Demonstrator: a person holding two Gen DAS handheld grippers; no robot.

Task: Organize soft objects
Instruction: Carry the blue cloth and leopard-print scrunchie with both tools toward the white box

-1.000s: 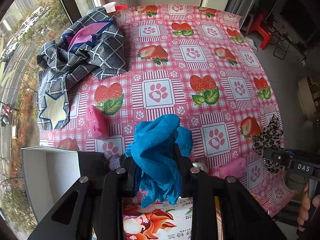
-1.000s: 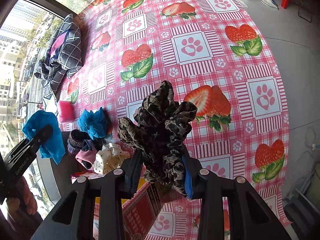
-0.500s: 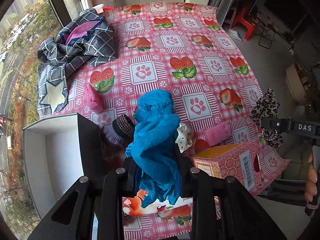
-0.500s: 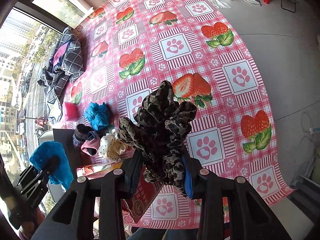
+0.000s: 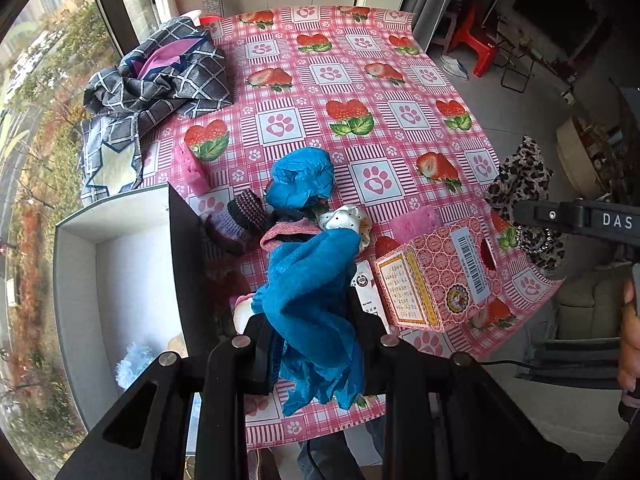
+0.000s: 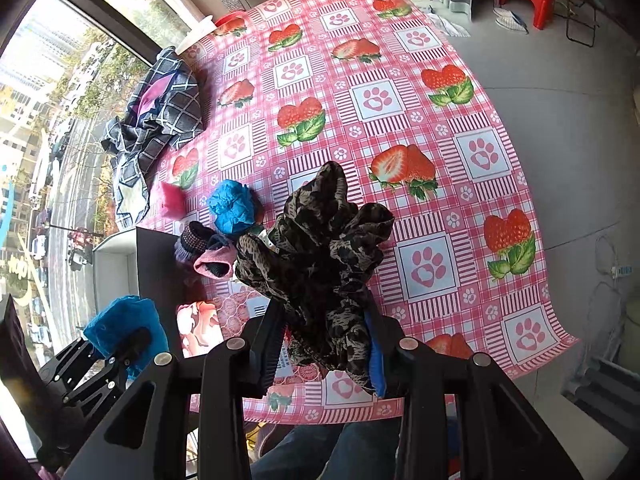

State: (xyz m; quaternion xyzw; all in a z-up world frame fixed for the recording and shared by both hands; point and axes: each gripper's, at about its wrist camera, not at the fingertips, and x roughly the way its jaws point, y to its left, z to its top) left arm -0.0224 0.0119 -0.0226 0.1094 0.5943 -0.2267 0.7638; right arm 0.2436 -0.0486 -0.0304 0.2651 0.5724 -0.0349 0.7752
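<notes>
My left gripper [image 5: 316, 344] is shut on a blue mesh cloth [image 5: 312, 300], held above the near table edge; it also shows at the lower left of the right wrist view, left gripper [image 6: 116, 354] with the blue cloth [image 6: 124, 324]. My right gripper [image 6: 326, 344] is shut on a leopard-print scrunchie [image 6: 320, 256], raised over the table's near right part. In the left wrist view the right gripper [image 5: 576, 220] and its leopard scrunchie [image 5: 520, 176] hang at the right edge. On the pink strawberry tablecloth [image 5: 400, 80] lie a blue scrunchie [image 5: 302, 178], a dark knitted piece [image 5: 244, 208] and a white dotted scrunchie [image 5: 344, 220].
A white open box [image 5: 80, 240] with a black side wall stands at the near left, fluffy items inside. A pink patterned carton [image 5: 436, 276] lies on its side at the near edge. Pink sponges [image 5: 192, 168] and a plaid garment [image 5: 160, 84] lie farther left. A hand [image 5: 630, 340] shows at right.
Both grippers have risen and drawn back toward the near edge, each keeping its cloth. More of the table, the pile and the carton now show below them.
</notes>
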